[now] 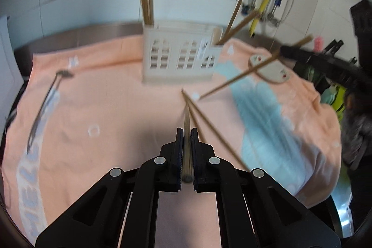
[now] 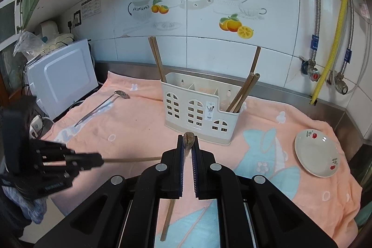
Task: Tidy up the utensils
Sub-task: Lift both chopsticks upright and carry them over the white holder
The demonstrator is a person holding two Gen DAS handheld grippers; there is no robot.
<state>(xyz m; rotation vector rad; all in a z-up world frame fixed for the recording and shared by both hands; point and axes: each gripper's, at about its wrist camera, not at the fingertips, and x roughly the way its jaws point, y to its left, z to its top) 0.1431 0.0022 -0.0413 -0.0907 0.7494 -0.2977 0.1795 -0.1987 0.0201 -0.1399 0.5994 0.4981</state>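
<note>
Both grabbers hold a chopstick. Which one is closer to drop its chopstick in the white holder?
Probably right. The right gripper sits just before the holder, its chopstick gripped. The left gripper is off to the side.

Cream utensil holder [image 2: 197, 108] is standing upright on towel, w/ wooden chopsticks [image 2: 241, 97] leaning in its right compartment, more [image 2: 158, 59] in its left. Metal spoon [image 2: 102, 104] is lying left of holder.

A home kitchen: tiled wall [image 2: 209, 48] with teapot and orange decals, a microwave [image 2: 62, 76], gas and water pipes [image 2: 334, 38], and a steel worktop [image 2: 290, 91] under a towel [image 2: 130, 129].
</note>
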